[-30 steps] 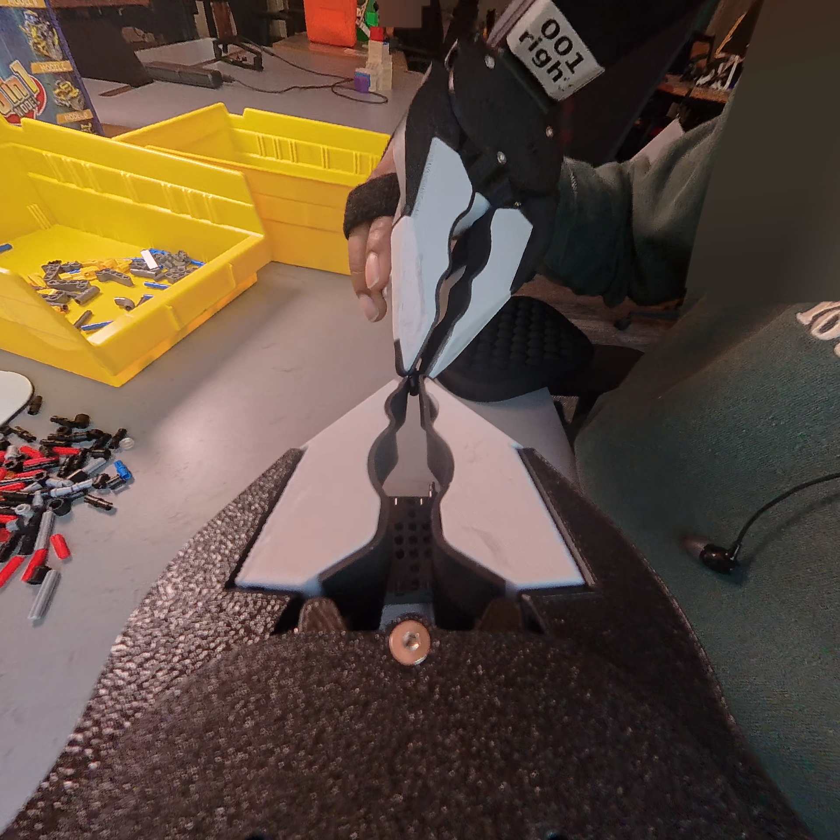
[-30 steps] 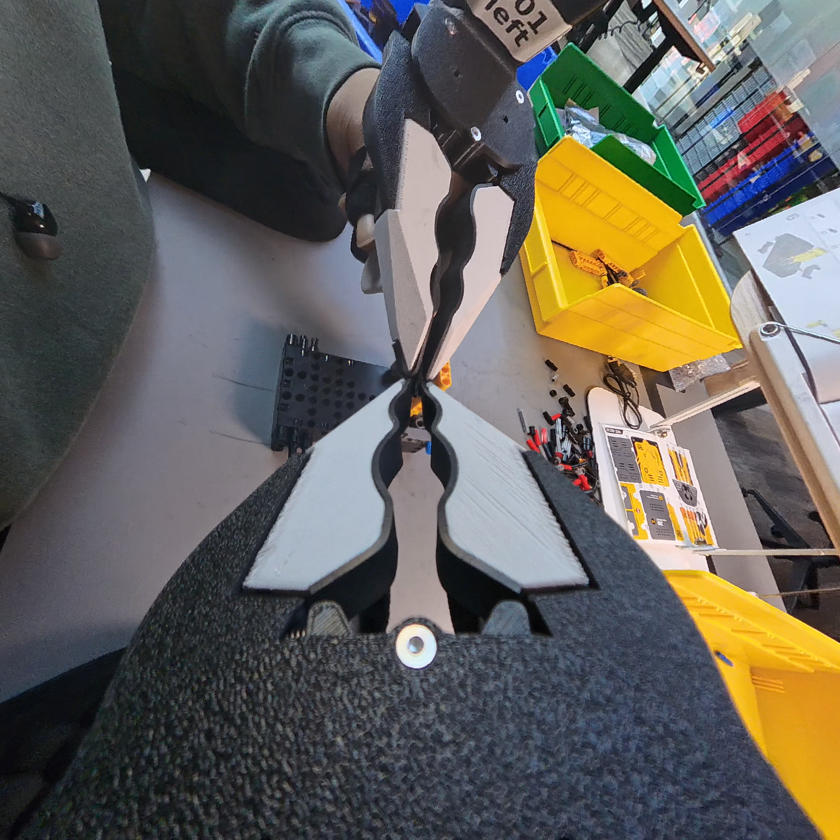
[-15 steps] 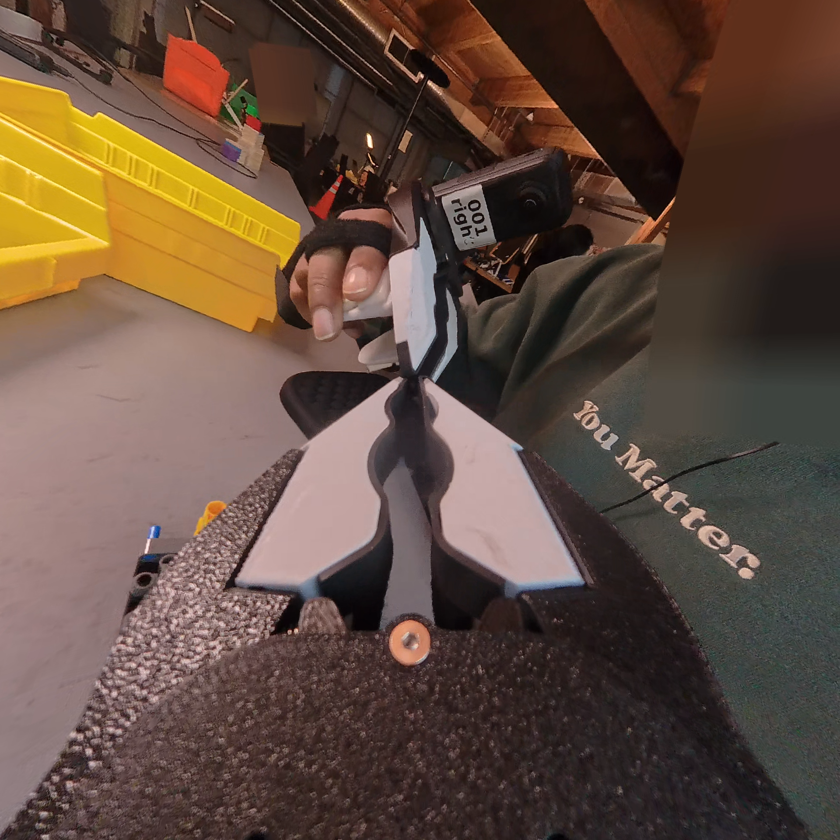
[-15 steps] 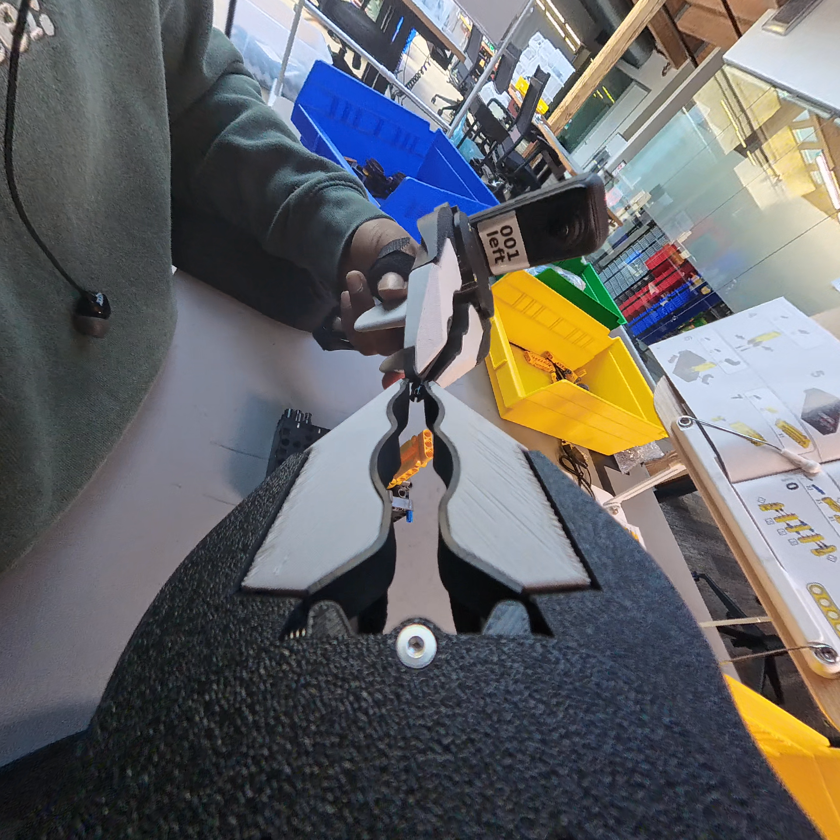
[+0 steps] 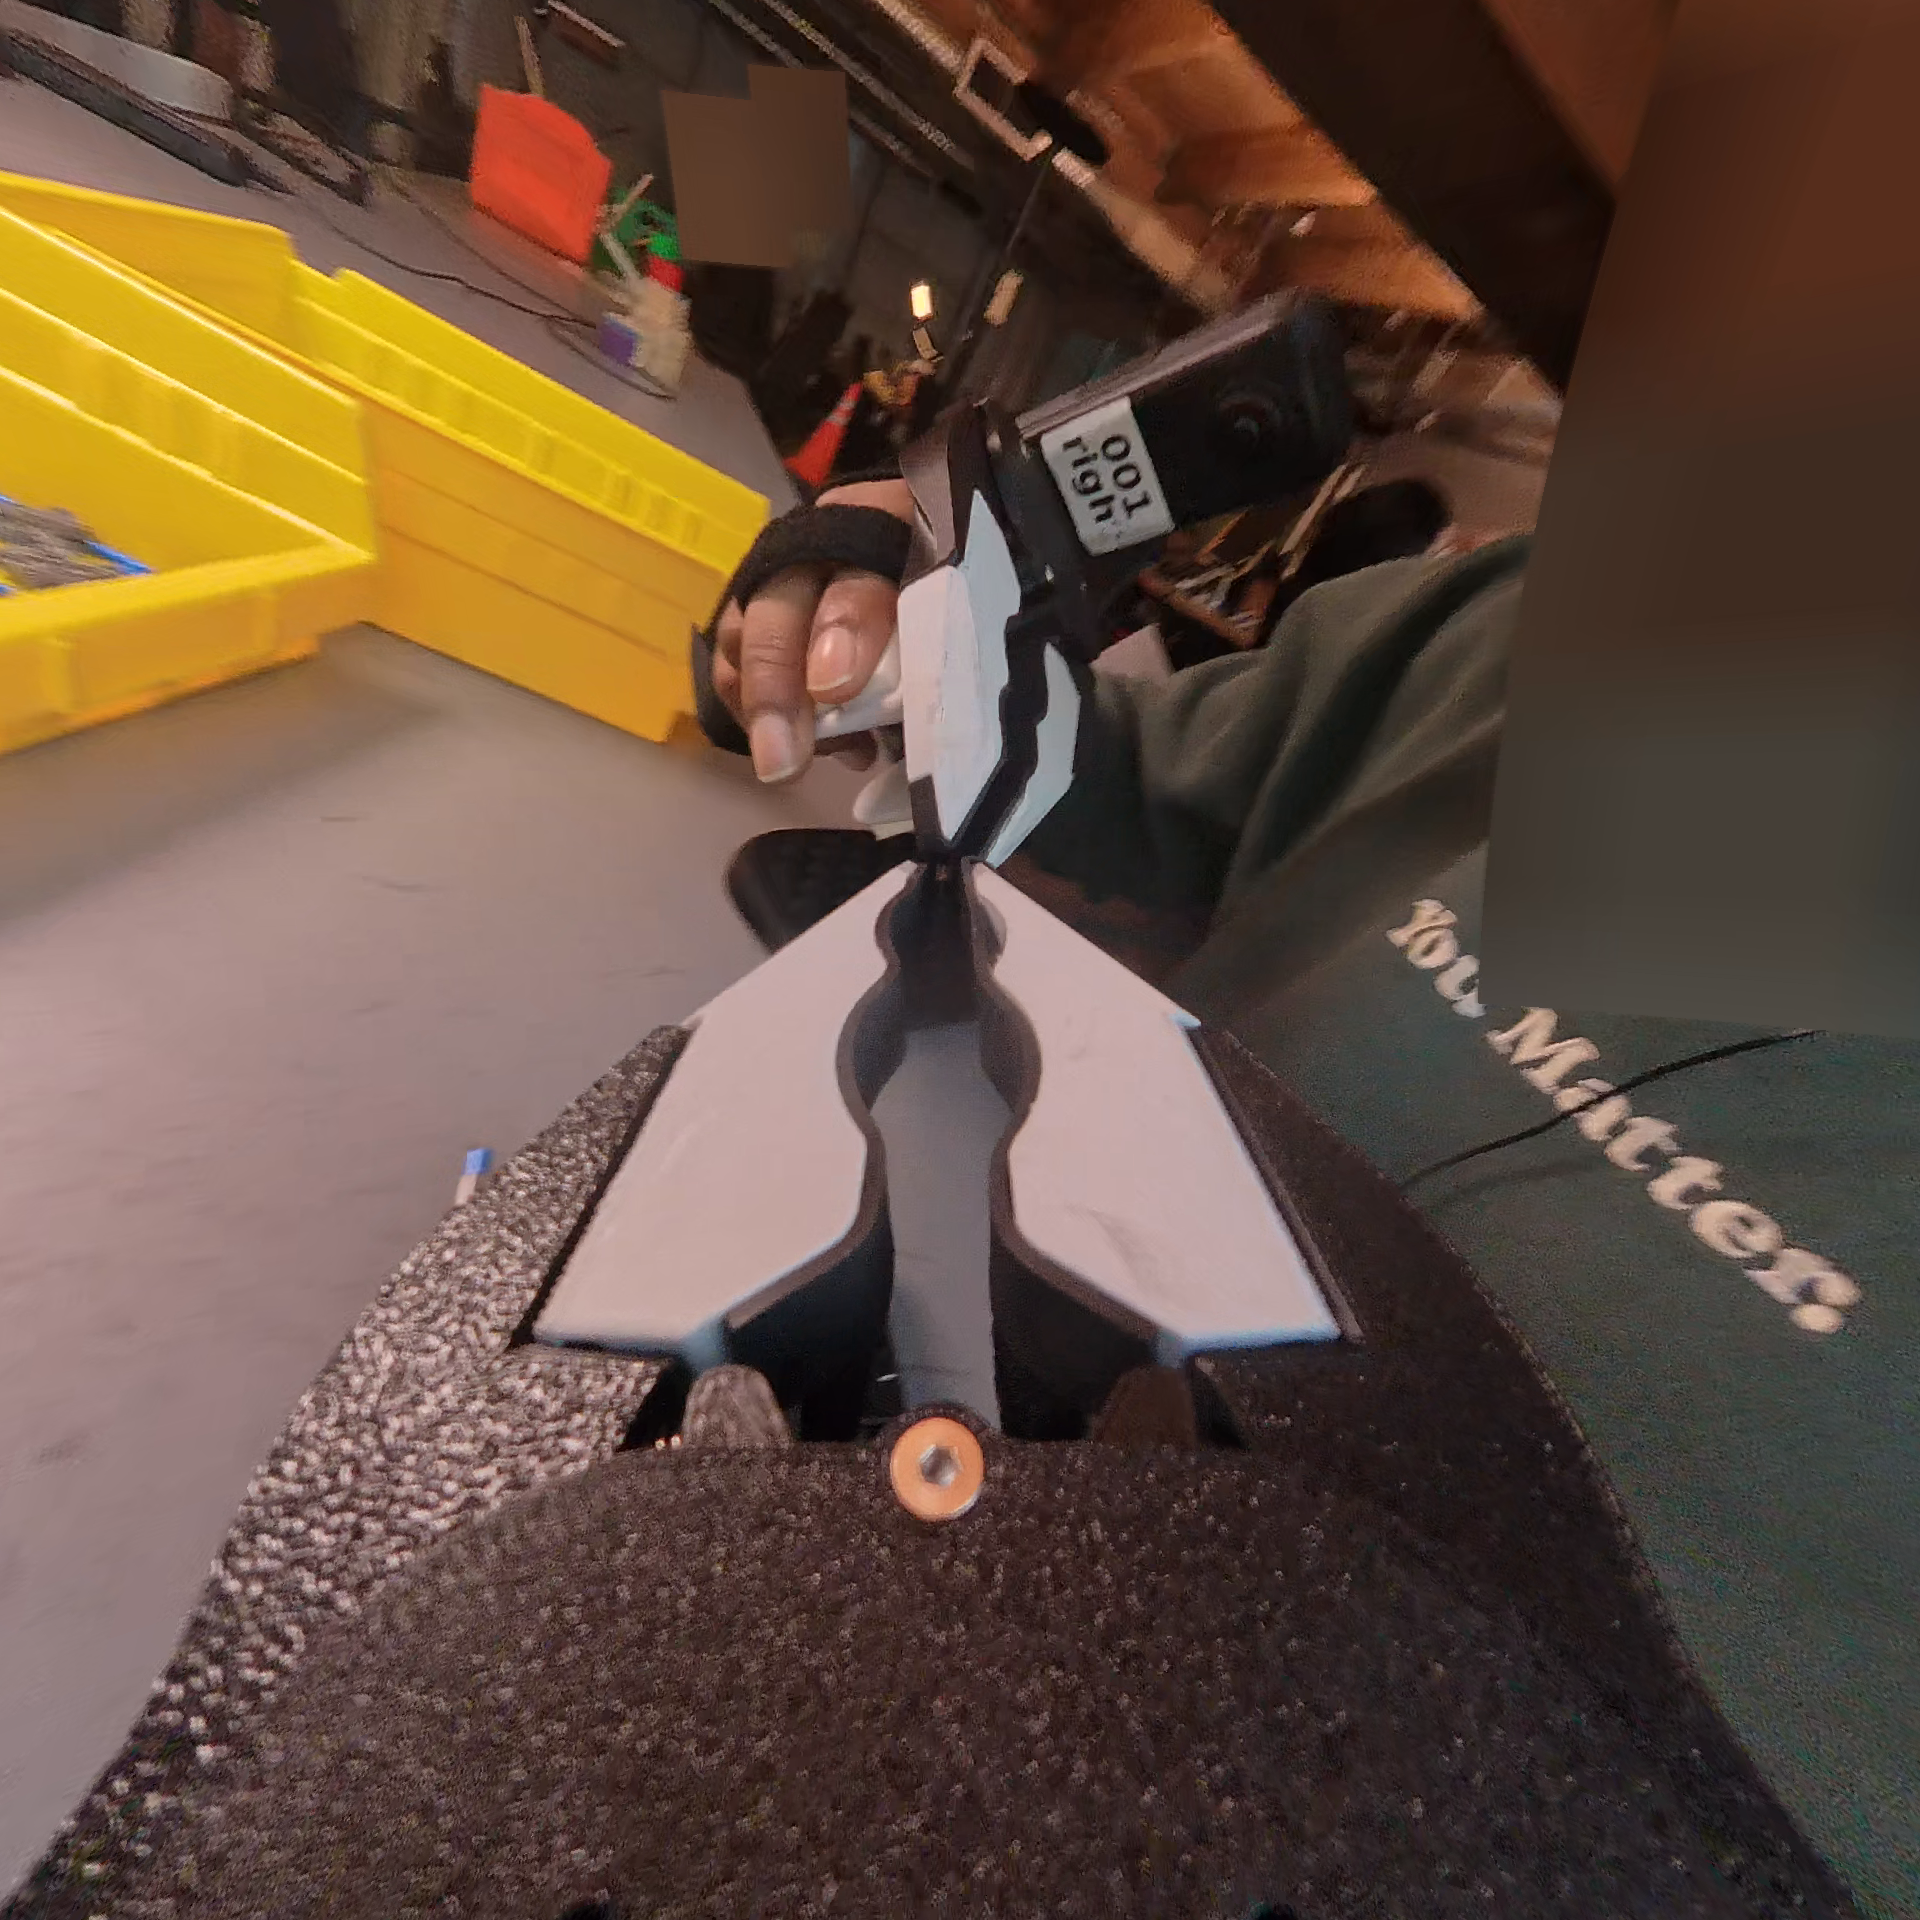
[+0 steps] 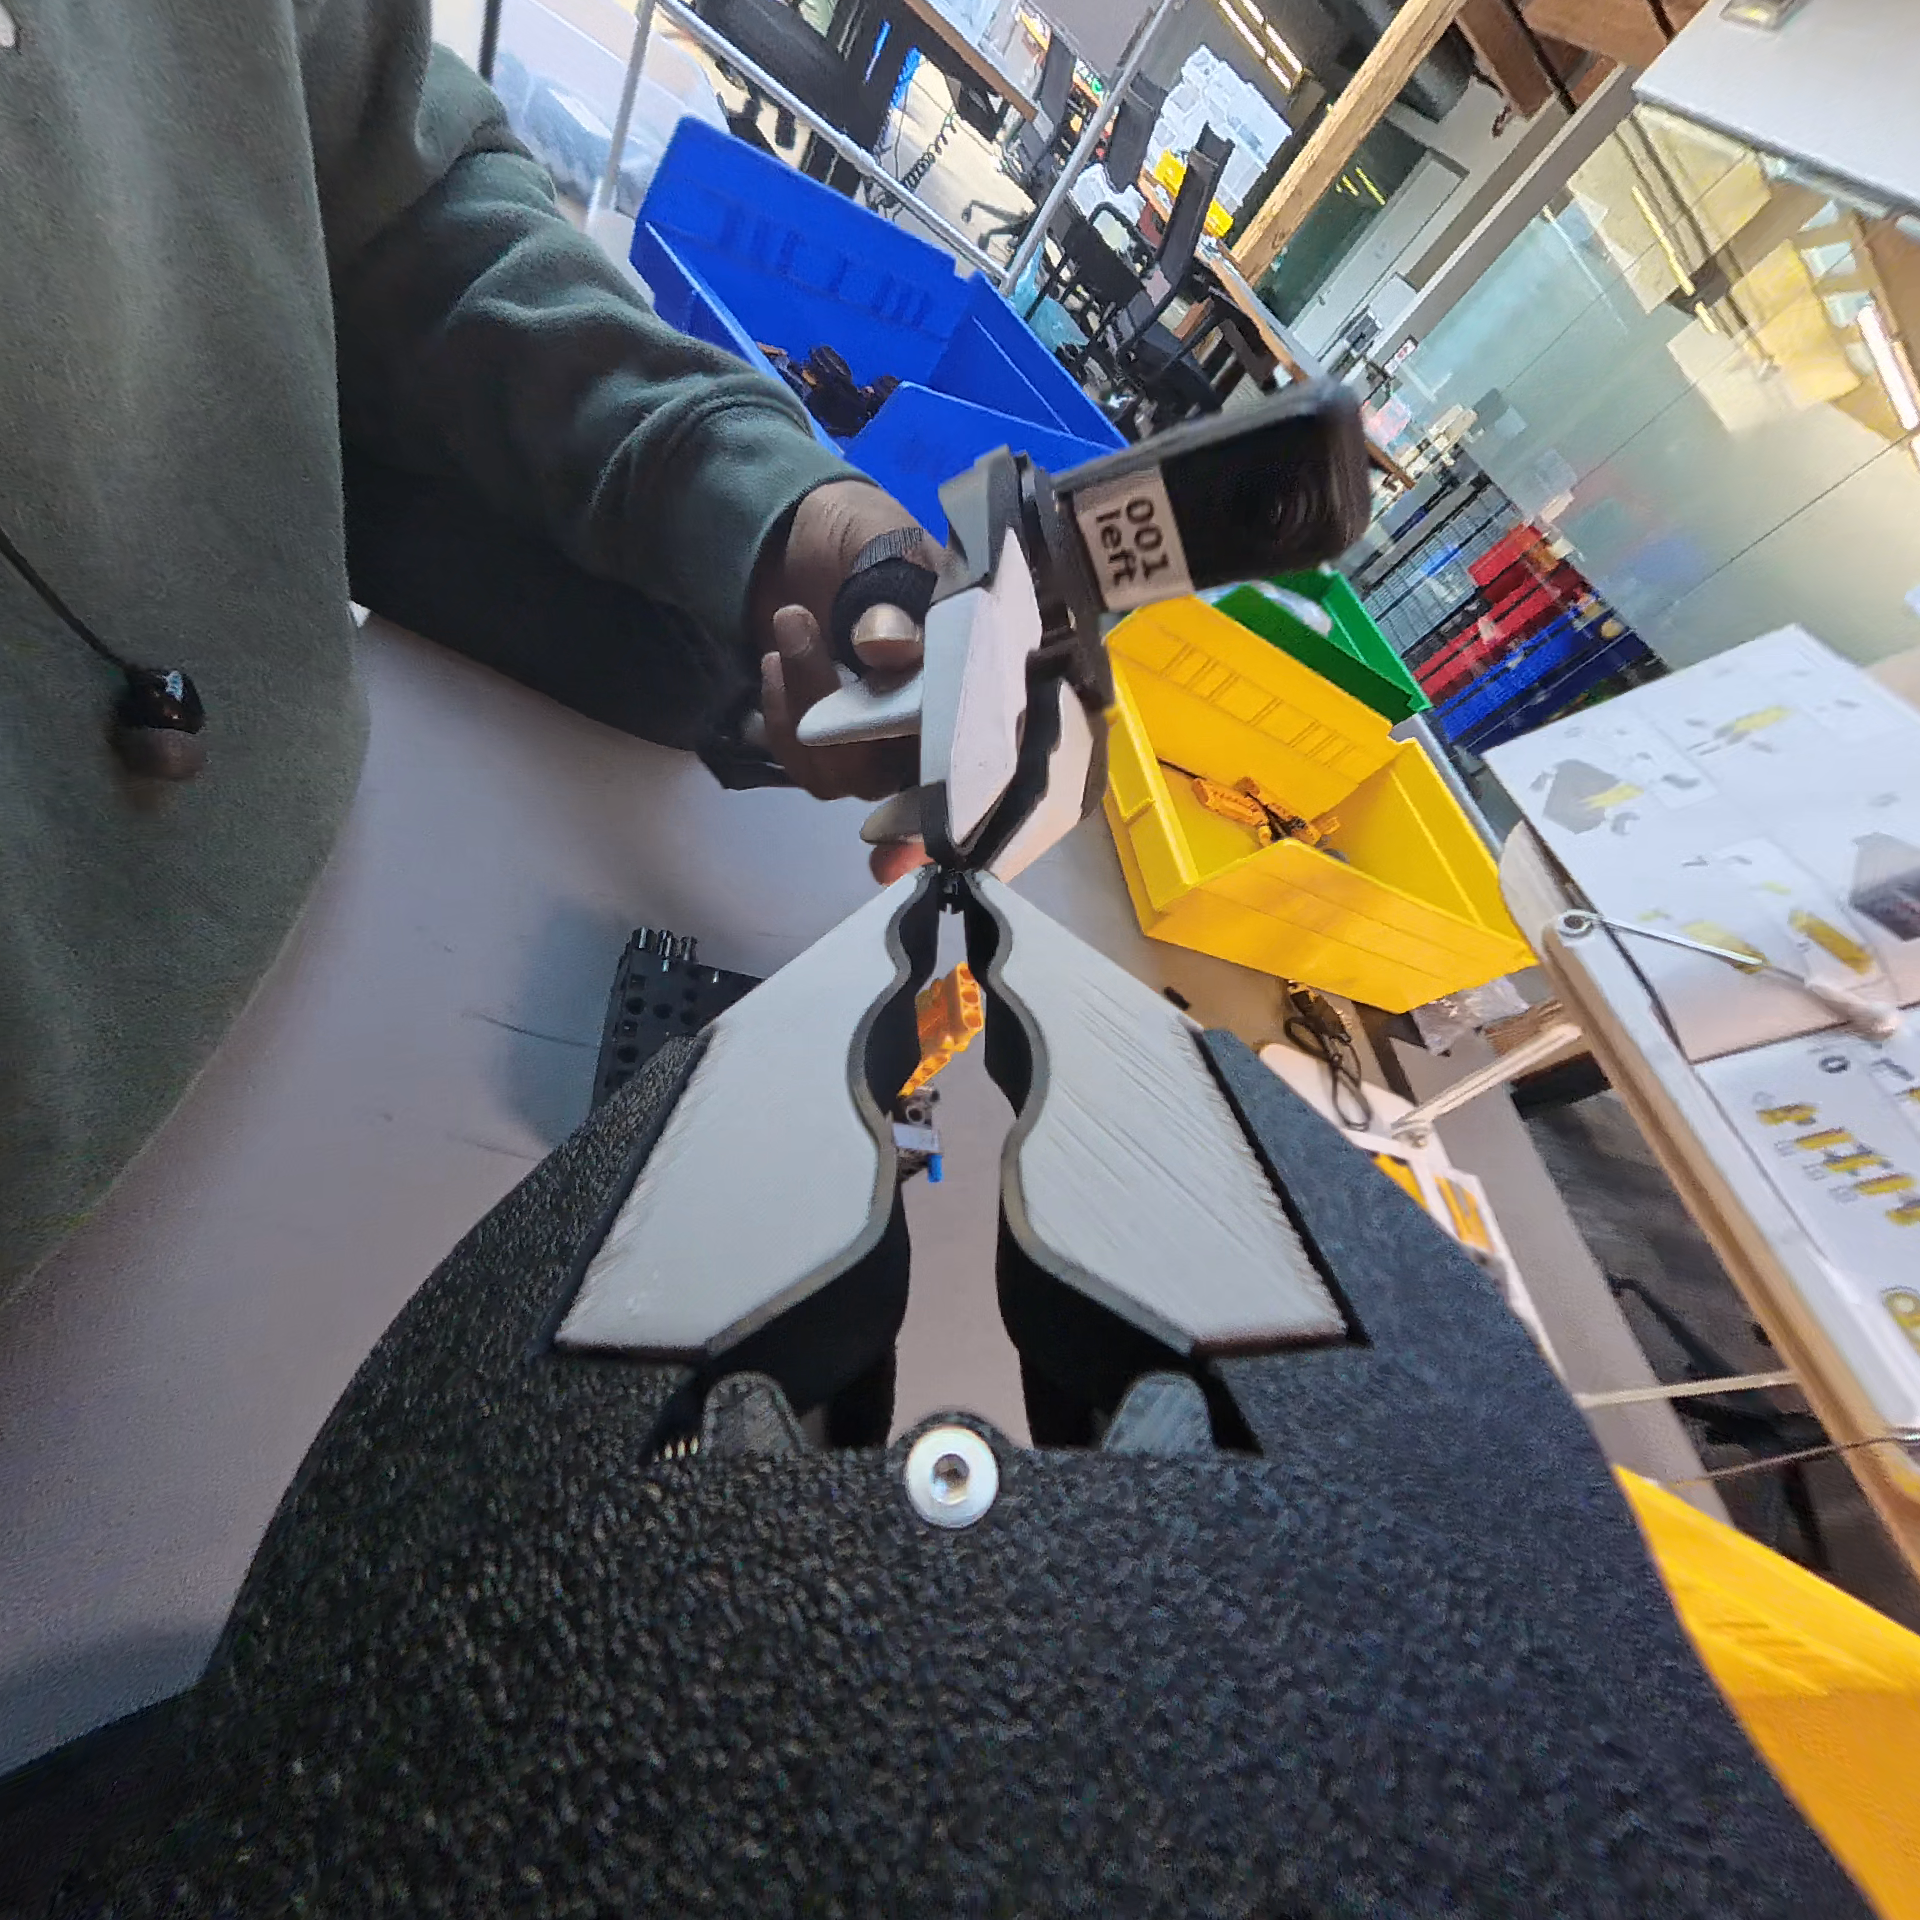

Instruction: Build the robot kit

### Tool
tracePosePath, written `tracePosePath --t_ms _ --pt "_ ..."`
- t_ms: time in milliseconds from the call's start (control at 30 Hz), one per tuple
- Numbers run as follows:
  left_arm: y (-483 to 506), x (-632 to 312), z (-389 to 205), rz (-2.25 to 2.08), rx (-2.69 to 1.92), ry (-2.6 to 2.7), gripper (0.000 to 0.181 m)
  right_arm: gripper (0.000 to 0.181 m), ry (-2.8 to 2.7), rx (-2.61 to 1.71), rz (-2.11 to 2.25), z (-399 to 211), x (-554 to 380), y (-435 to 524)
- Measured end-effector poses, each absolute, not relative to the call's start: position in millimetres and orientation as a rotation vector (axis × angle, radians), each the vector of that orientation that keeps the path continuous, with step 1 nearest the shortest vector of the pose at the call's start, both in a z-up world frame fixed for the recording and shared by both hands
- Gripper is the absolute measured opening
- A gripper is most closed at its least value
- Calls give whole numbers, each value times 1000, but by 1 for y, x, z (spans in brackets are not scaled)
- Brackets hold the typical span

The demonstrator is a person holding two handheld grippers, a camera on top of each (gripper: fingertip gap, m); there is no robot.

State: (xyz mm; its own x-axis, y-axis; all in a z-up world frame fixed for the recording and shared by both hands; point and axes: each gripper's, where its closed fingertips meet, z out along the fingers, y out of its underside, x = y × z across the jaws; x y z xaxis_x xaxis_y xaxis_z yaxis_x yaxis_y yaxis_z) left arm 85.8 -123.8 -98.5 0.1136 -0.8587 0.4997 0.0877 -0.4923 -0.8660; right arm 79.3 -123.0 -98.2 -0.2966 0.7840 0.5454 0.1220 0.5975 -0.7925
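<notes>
Tiny dark piece [image 6: 948, 896] pinched between both tips, held in the air above the tabletop [image 6: 416, 935]; too small to tell what it is. Left hand-held gripper [image 5: 940, 878] has its tips closed on the piece, fingers [image 5: 769, 1143] nearly meeting at the front. Right hand-held gripper [image 6: 948, 883] is likewise closed to a sliver on the same piece from the opposite side (tip to tip, the two almost in line). In the right wrist view the left one comes down from 12 o'clock, with a hand [image 6: 831, 675] on its grey trigger; in the left wrist view the right one comes down from 12 o'clock, with a hand [image 5: 790, 644] in a black strap.

Below the tips: an orange brick part [image 6: 948, 1018] and a small grey-blue part [image 6: 920, 1138] on the tabletop, and a black perforated block [image 6: 665, 997] at 9 o'clock of them. Yellow bin [image 6: 1299, 831] at 3 o'clock, blue bin [image 6: 831, 281] at 12 o'clock, instruction sheets [image 6: 1714, 831] far right. Yellow bins [image 5: 364, 499] at 10 o'clock in the left wrist view. Green sweatshirt [image 5: 1714, 1351] at 3 o'clock.
</notes>
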Motion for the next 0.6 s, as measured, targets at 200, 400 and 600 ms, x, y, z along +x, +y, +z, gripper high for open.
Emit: tracePosePath --t_ms 200,400,600 --pt "-91 57 -143 -737 -1756 972 23 4 -1792 -986 899 -152 90 -79" --pt "-83 61 -197 -564 -1942 1145 44 4 -1864 -994 981 -182 81 -75" --pt "-74 62 -223 -517 -2065 1178 43 4 -1909 -964 1011 -192 75 -77"
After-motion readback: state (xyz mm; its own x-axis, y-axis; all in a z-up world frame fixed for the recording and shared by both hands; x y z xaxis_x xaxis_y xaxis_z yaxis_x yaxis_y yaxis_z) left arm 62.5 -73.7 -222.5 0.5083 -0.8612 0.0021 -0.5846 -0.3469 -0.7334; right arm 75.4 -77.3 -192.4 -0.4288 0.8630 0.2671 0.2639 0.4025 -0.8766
